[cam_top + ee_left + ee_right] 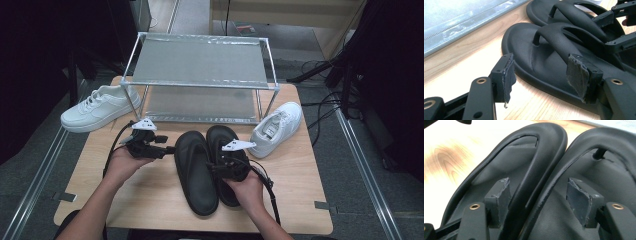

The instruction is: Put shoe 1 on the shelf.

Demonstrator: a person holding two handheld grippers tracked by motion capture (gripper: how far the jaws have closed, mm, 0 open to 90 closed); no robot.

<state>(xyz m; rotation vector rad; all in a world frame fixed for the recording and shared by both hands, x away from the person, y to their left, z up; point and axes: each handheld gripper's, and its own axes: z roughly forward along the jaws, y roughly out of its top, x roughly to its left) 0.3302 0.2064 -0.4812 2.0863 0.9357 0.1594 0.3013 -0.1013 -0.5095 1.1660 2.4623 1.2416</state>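
Two white sneakers [100, 107] in the high view alone; both grippers [544, 77] [544, 200] agape over black sandals [531, 182].

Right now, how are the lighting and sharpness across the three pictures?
High view: dim, dark surroundings, slightly soft, though the black foam sandals read clearly. Left gripper view: the metal shoe rack shelf glares pale and blurs. Right gripper view: the light wooden table is washed out and soft at far left.

A recording lab is suggested by black curtains [30, 65], loose floor cables [320, 107] and a black tripod leg [320, 70].
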